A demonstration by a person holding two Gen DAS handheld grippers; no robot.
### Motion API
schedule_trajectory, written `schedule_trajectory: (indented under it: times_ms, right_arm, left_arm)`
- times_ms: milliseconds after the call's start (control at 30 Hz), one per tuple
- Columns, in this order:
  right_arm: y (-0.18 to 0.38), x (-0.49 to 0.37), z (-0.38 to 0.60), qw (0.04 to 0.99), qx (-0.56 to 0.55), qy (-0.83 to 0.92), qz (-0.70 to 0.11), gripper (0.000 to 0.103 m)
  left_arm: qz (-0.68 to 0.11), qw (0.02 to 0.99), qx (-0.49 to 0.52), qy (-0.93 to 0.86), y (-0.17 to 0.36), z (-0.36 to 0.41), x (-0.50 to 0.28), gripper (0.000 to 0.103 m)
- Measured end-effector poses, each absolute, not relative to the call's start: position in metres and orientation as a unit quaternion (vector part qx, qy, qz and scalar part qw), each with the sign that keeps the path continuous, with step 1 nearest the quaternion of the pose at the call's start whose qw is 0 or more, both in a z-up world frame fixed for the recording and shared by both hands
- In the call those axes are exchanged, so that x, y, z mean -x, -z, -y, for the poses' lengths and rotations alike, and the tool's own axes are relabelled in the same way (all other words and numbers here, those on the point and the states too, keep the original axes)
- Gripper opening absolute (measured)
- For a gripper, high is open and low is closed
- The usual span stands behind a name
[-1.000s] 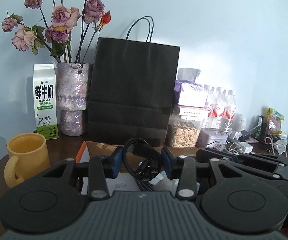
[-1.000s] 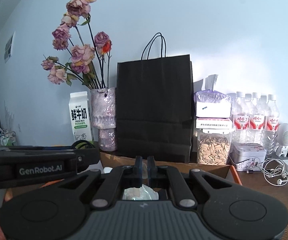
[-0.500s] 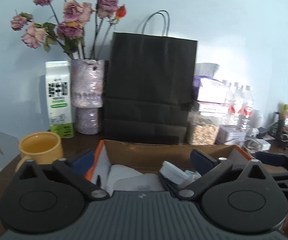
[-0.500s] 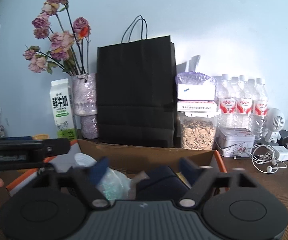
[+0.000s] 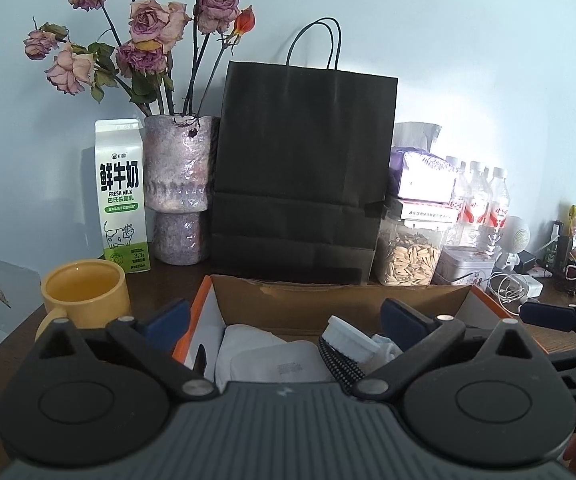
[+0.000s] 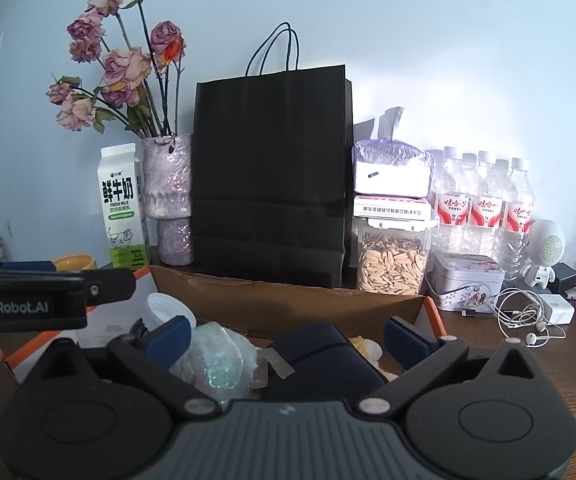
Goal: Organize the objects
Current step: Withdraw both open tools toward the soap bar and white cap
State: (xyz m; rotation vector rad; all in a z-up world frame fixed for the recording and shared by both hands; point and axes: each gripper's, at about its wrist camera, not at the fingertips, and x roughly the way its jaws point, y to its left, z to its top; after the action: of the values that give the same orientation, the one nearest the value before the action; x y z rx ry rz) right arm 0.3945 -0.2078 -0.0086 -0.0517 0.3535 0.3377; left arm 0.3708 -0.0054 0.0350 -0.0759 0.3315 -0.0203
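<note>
Left gripper and right gripper: jaws have just been opening, both now spread wide and grasping nothing, over a cardboard box. Box holds white packets, bubble wrap and a dark case, all partly hidden by the gripper bodies. Behind stands a black bag; its contents are unseen.

Both my wrist cameras sit low, close over the cardboard box, facing the black paper bag at the wall. Each view shares that bag; my right looks from further right.
</note>
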Motion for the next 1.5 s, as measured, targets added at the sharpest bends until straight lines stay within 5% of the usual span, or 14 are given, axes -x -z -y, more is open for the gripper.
schedule_trajectory:
  times_ms: [700, 1500]
  right_arm:
    - [0.008, -0.321, 0.221, 0.974, 0.026, -0.165, -0.154, 0.103]
    - [0.060, -0.267, 0.218, 0.946, 0.076, -0.179, -0.260, 0.103]
  left_arm:
    - [-0.124, 0.992, 0.018, 0.027, -0.030, 0.011, -0.301, 0.103]
    - [-0.245, 0.967, 0.037, 0.052, 0.026, -0.007, -0.239, 0.103]
